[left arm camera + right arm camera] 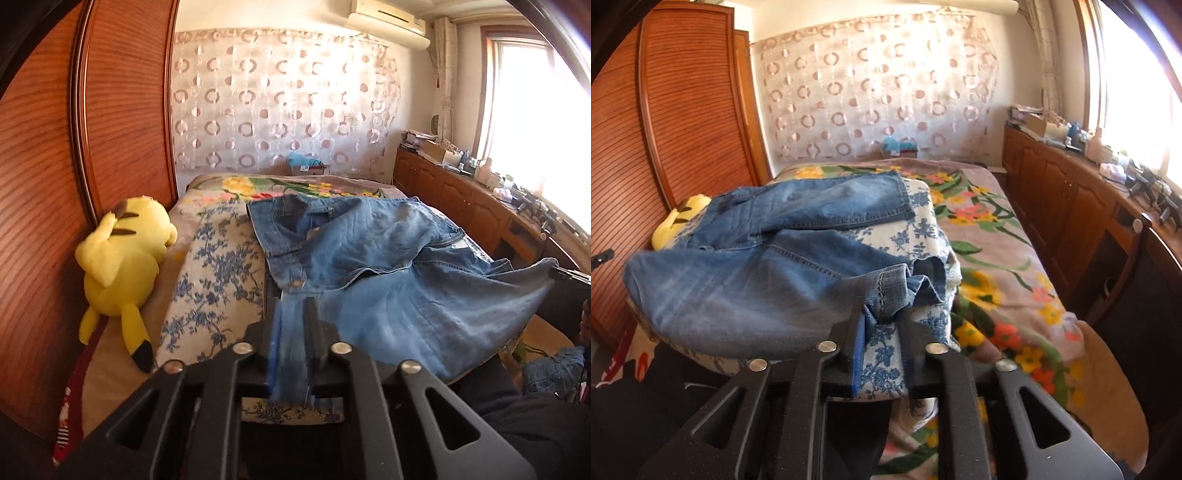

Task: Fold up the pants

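Blue jeans (369, 251) lie spread over a blue-flowered cushion (218, 266) on the bed, waistband at the far end. One leg is folded back towards me, and its near edge looks blurred. My left gripper (291, 301) stands slightly open, with a strip of that denim running loosely between its fingers. In the right wrist view the jeans (757, 258) cover the cushion (916, 221). My right gripper (882, 308) is open. The leg's bunched hem (886, 291) sits between its fingertips, and the flowered cloth shows through the gap behind.
A yellow plush toy (122, 251) lies on the bed's left side against a wooden wardrobe (122, 110). A flowered blanket (997, 258) covers the bed to the right of the cushion. A long wooden cabinet (1071, 192) with clutter runs under the window.
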`<state>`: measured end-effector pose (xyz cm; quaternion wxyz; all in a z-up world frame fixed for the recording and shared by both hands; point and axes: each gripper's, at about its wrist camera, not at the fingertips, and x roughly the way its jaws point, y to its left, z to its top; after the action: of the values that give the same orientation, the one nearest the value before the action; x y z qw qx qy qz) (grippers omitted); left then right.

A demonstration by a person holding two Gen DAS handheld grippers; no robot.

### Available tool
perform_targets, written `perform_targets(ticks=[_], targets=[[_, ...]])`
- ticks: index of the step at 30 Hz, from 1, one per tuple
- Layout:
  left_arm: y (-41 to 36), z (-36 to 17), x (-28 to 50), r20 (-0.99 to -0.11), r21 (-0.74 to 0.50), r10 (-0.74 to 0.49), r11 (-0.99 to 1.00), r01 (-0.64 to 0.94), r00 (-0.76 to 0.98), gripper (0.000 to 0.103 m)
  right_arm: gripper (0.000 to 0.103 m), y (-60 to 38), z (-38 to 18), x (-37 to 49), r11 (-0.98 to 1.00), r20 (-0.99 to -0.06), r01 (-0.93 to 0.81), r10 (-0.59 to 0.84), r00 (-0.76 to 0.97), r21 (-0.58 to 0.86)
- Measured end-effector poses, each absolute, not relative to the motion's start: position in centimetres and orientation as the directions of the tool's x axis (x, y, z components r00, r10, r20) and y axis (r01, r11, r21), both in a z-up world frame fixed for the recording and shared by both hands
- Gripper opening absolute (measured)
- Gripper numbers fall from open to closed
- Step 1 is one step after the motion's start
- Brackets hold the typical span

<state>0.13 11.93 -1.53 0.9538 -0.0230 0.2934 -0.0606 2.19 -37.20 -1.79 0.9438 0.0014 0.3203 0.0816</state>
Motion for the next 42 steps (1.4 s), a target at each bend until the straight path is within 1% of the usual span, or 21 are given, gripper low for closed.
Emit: perform_targets(ticks=[2, 4, 6, 8, 9, 10, 11, 12, 13, 20, 26, 33, 37, 42], targets=[[11.5, -0.8, 0.0, -0.549, -0.066, -0.137, 0.991, 0.120, 0.824, 0.023, 0.026, -37.2, -1.4, 2.0, 0.987, -0.598, -0.150, 0.151, 0.787, 0.052], [11.5, -0.5, 0.0, -0.547, -0.063, -0.142, 0.990, 0.128, 0.825, 0.027, 0.027, -37.1, -1.0, 1.9, 0.988, -0.590, -0.147, 0.145, 0.794, 0.045], [11.4, -0.4, 0.1, -0.547, -0.061, -0.137, 0.990, 0.124, 0.826, 0.038, 0.030, -37.0, -0.6, 1.9, 0.988, -0.580, -0.150, 0.146, 0.801, 0.041], [11.3, -0.5, 0.2, -0.547, -0.060, -0.134, 0.991, 0.121, 0.826, 0.039, 0.031, -36.8, -0.3, 1.8, 0.988, -0.571, -0.149, 0.144, 0.808, 0.038], [11.3, -0.6, 0.4, -0.550, -0.058, -0.132, 0.991, 0.120, 0.825, 0.044, 0.032, -36.7, -0.2, 1.9, 0.988, -0.567, -0.150, 0.147, 0.811, 0.041], [11.2, -0.7, 0.5, -0.551, -0.056, -0.132, 0.991, 0.122, 0.824, 0.047, 0.033, -36.7, -0.1, 1.9, 0.987, -0.563, -0.152, 0.151, 0.813, 0.045], [11.2, -0.8, 0.6, -0.550, -0.057, -0.135, 0.991, 0.124, 0.824, 0.054, 0.035, -36.6, -0.1, 1.9, 0.987, -0.560, -0.156, 0.156, 0.814, 0.048], [11.1, -0.8, 0.7, -0.551, -0.059, -0.137, 0.990, 0.125, 0.823, 0.065, 0.036, -36.4, 0.0, 2.0, 0.986, -0.557, -0.159, 0.158, 0.815, 0.048], [11.1, -0.9, 0.9, -0.550, -0.062, -0.140, 0.990, 0.127, 0.824, 0.066, 0.037, -36.3, 0.0, 2.1, 0.986, -0.556, -0.159, 0.159, 0.816, 0.048], [10.9, -2.2, 3.0, -0.573, -0.062, -0.136, 0.990, 0.123, 0.808, 0.068, 0.041, -35.1, -0.8, 3.3, 0.982, -0.557, -0.178, 0.185, 0.809, 0.067], [10.4, -3.6, 5.2, -0.591, -0.062, -0.126, 0.992, 0.111, 0.797, 0.068, 0.051, -33.6, -1.4, 5.7, 0.977, -0.565, -0.200, 0.206, 0.799, 0.072], [9.2, -5.0, 9.1, -0.620, -0.046, -0.128, 0.991, 0.127, 0.774, 0.068, 0.053, -32.3, -2.8, 9.3, 0.973, -0.590, -0.224, 0.214, 0.778, 0.057], [8.0, -5.5, 11.8, -0.632, -0.027, -0.128, 0.989, 0.144, 0.764, 0.068, 0.053, -31.9, -3.5, 12.1, 0.973, -0.609, -0.230, 0.203, 0.766, 0.035], [6.8, -5.7, 14.9, -0.640, -0.032, -0.150, 0.985, 0.169, 0.753, 0.068, 0.053, -32.4, -3.9, 15.9, 0.975, -0.637, -0.222, 0.179, 0.750, 0.013]])
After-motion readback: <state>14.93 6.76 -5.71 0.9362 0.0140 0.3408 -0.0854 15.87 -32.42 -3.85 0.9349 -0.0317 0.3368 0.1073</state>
